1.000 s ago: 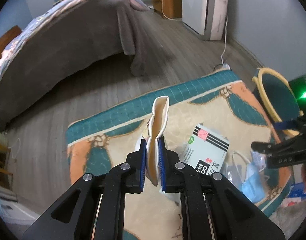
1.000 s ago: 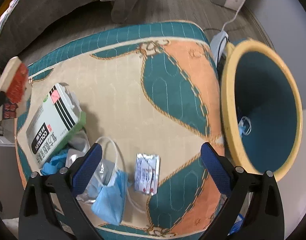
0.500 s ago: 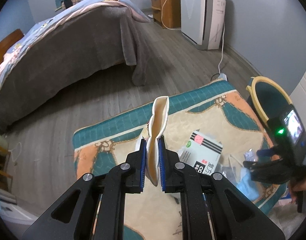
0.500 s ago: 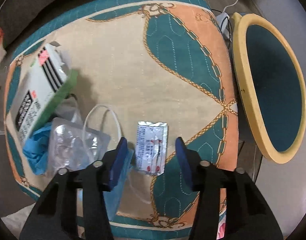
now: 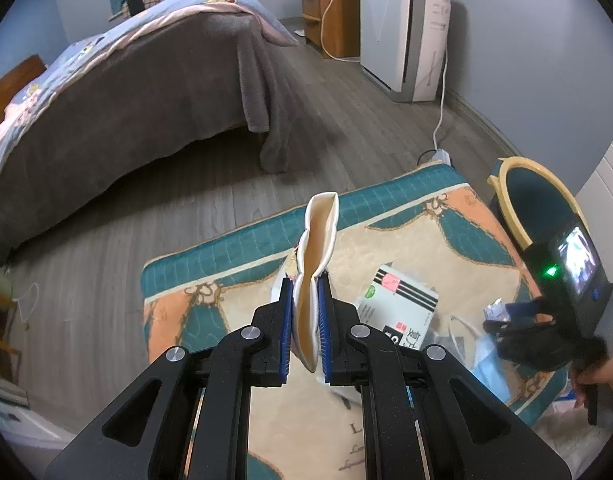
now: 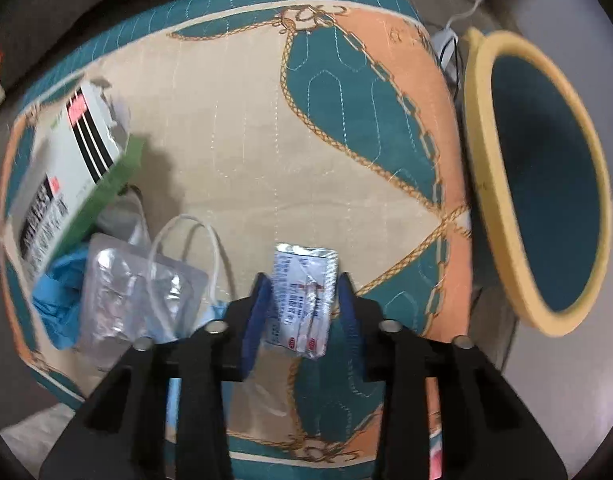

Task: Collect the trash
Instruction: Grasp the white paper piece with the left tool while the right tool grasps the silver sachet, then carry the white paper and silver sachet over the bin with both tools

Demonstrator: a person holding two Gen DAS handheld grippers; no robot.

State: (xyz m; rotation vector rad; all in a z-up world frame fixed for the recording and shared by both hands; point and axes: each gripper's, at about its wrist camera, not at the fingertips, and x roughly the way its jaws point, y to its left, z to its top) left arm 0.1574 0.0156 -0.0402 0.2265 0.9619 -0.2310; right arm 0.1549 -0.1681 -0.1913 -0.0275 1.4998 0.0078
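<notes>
My left gripper is shut on a flattened cream paper cup and holds it upright above the rug. My right gripper has its jaws close around a silver foil sachet on the rug, touching its sides. The teal bin with a yellow rim stands at the rug's right edge; it also shows in the left wrist view. My right gripper shows in the left wrist view over the trash pile.
A white medicine box, a clear blister pack, a blue face mask and white loops lie on the rug's left. A bed, an air purifier and a power strip stand beyond.
My right gripper has dropped onto the foil sachet and its jaws have narrowed around it. My left gripper has risen and tilted back with the cup still held.
</notes>
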